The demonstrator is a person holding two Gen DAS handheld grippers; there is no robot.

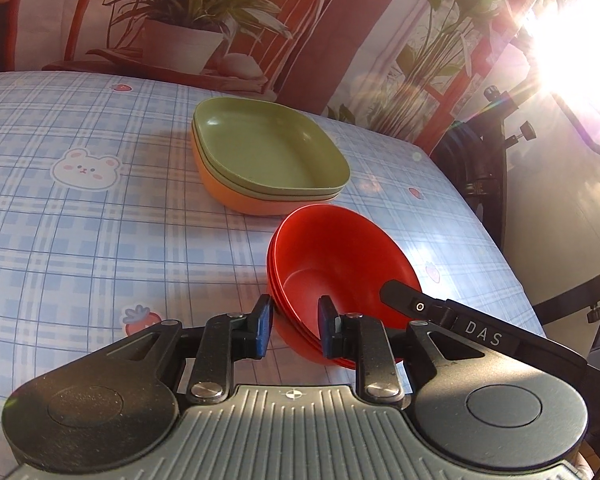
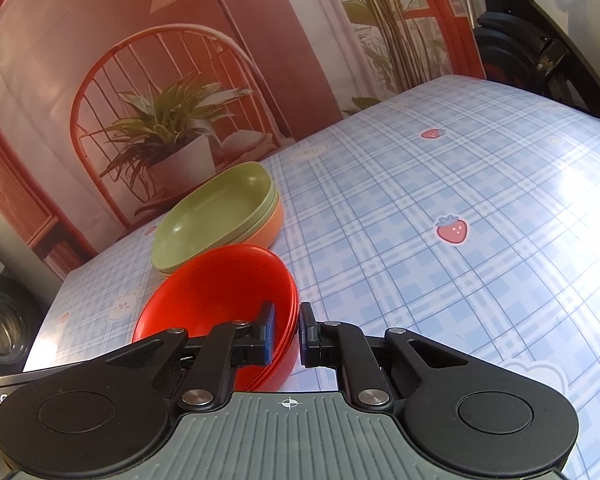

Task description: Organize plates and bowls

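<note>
A stack of red bowls (image 1: 332, 256) sits on the blue plaid tablecloth; it also shows in the right wrist view (image 2: 220, 292). Both grippers straddle its rim from opposite sides. My left gripper (image 1: 296, 326) has one finger outside and one inside the near-left rim, with a gap on the outer side. My right gripper (image 2: 287, 332) is closed on the right rim of the red bowls. The right gripper's body (image 1: 440, 312) reaches into the left wrist view. Behind stands a stack of square dishes, green (image 1: 268, 144) on orange (image 1: 236, 196), also in the right wrist view (image 2: 216, 216).
The table's right edge (image 1: 512, 256) is close to the bowls. A backdrop with a plant picture (image 1: 188, 32) hangs behind the table. Black stand gear (image 1: 488, 152) is past the far right corner. Strong glare fills the upper right of the left wrist view.
</note>
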